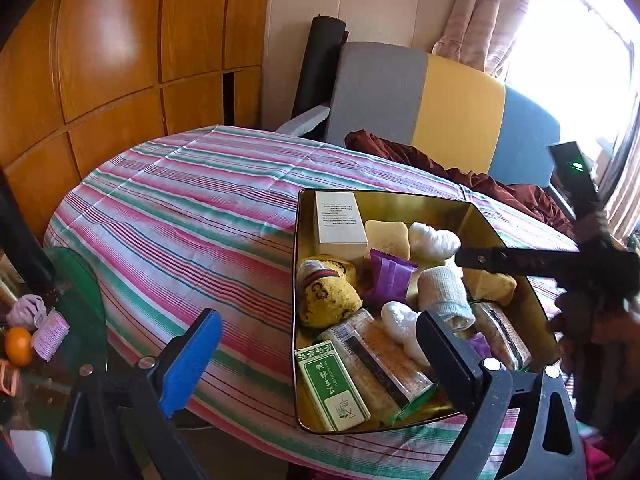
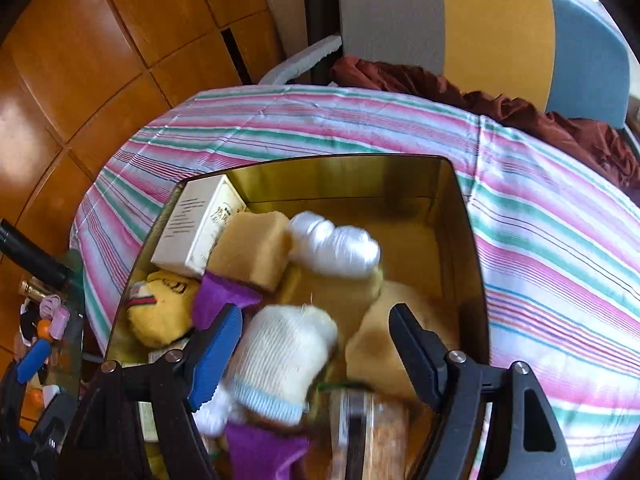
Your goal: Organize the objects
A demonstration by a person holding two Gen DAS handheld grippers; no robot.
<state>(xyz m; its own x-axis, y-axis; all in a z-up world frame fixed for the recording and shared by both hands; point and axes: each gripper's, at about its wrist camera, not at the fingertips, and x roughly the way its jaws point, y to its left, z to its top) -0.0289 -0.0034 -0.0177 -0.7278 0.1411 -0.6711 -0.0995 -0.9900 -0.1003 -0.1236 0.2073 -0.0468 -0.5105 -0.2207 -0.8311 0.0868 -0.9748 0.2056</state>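
Note:
A gold tin box [image 1: 486, 216] [image 2: 468, 216] sits on the striped tablecloth and holds several items: a white carton [image 1: 340, 222], yellow sponges [image 2: 252, 250], white wrapped bundles [image 2: 334, 244], purple packets [image 1: 388, 276], a yellow sock roll [image 1: 326, 294], a green box [image 1: 334, 386] and clear packs. My right gripper [image 2: 316, 338] is open inside the box, its fingers either side of a white rolled sock [image 2: 280, 360]; its arm shows in the left wrist view [image 1: 516, 260]. My left gripper [image 1: 318, 350] is open and empty at the box's near left edge.
The striped table [image 1: 192, 204] is bare left of the box. A glass side table [image 1: 76, 280] at the left holds an orange [image 1: 18, 344] and small clutter. A grey, yellow and blue chair [image 1: 460, 112] with maroon cloth [image 1: 480, 178] stands behind.

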